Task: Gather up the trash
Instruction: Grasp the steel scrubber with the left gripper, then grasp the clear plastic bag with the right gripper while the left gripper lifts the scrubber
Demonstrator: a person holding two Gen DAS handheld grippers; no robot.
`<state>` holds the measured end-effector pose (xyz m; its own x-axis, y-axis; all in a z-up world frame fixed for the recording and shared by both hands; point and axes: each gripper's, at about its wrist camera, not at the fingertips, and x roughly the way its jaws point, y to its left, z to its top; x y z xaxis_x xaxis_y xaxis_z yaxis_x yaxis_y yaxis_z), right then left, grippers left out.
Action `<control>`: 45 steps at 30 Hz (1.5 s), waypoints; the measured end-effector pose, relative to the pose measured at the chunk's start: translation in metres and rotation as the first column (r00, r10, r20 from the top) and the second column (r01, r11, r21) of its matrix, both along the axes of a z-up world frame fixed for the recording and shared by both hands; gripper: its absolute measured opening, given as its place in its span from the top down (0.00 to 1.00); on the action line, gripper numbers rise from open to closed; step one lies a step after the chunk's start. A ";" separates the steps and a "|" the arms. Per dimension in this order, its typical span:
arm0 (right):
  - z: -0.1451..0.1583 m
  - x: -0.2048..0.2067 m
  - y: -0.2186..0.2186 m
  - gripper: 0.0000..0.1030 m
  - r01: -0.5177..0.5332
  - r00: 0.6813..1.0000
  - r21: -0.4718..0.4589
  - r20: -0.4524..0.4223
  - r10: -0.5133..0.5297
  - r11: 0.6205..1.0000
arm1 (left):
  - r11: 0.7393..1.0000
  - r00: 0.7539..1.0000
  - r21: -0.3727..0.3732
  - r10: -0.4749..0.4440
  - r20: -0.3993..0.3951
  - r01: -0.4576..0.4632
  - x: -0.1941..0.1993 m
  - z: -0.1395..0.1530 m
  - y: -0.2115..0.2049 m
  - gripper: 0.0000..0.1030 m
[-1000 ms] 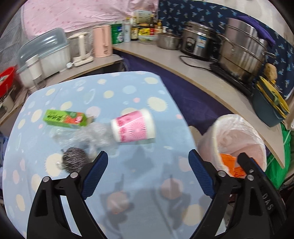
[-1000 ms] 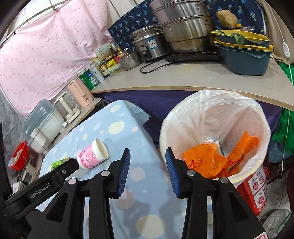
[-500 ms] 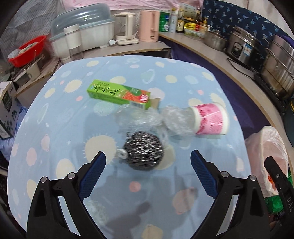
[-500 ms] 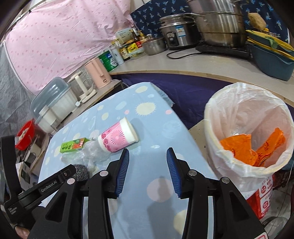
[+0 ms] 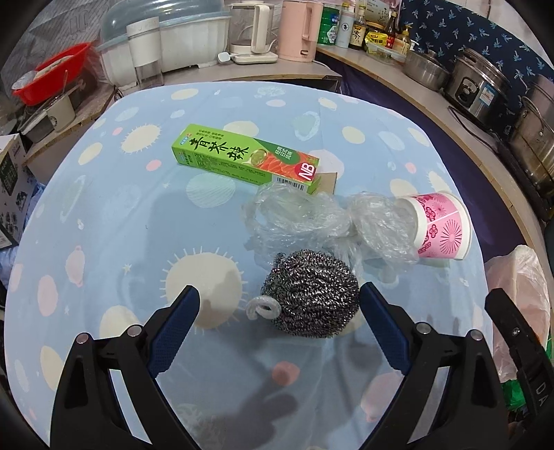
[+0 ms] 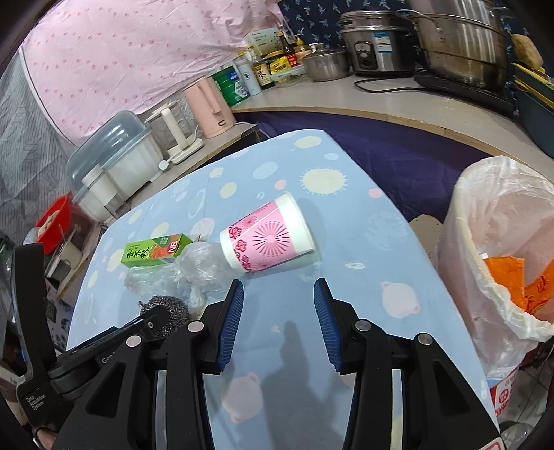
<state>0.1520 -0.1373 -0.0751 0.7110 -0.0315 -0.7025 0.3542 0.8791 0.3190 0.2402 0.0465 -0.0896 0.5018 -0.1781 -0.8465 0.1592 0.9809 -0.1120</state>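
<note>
Showing orange trash in the bin [image 6: 502, 242] only from the right gripper [image 6: 278, 294], both grippers apart, empty.

Pink kettle [image 5: 299, 29], rice cooker [image 6: 375, 43] and red basin [image 5: 52, 74] line the counters.

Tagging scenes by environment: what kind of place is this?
Most likely a home kitchen: a steel rice cooker and large stacked steel pots stand on a curved counter, with sauce bottles and a pink electric kettle near a blue spotted tablecloth.
</note>
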 end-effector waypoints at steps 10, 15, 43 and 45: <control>-0.011 0.033 0.020 0.59 -0.045 0.999 0.012 -0.025 0.045 0.999 | 0.989 0.994 -0.117 -0.094 -0.056 0.087 0.004 -0.003 0.001 0.44; -0.015 0.047 0.028 0.59 -0.071 0.997 0.023 -0.034 0.072 0.997 | 0.984 0.993 -0.160 -0.089 -0.072 0.077 0.005 -0.001 0.014 0.49; -0.001 0.061 0.059 0.94 -0.169 0.986 0.014 0.020 0.168 0.986 | 0.984 0.998 -0.175 -0.031 -0.052 0.021 -0.005 0.018 0.051 0.52; 0.008 0.053 0.055 0.94 -0.155 0.987 0.014 0.041 0.155 0.988 | 0.983 0.999 -0.179 -0.037 -0.038 0.030 -0.010 0.024 0.049 0.52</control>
<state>0.2049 -0.0824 -0.0673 0.7333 0.0931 -0.6735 0.2008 0.9167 0.3454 0.2301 0.0952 -0.0657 0.4582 -0.3436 -0.8197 0.1830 0.9390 -0.2913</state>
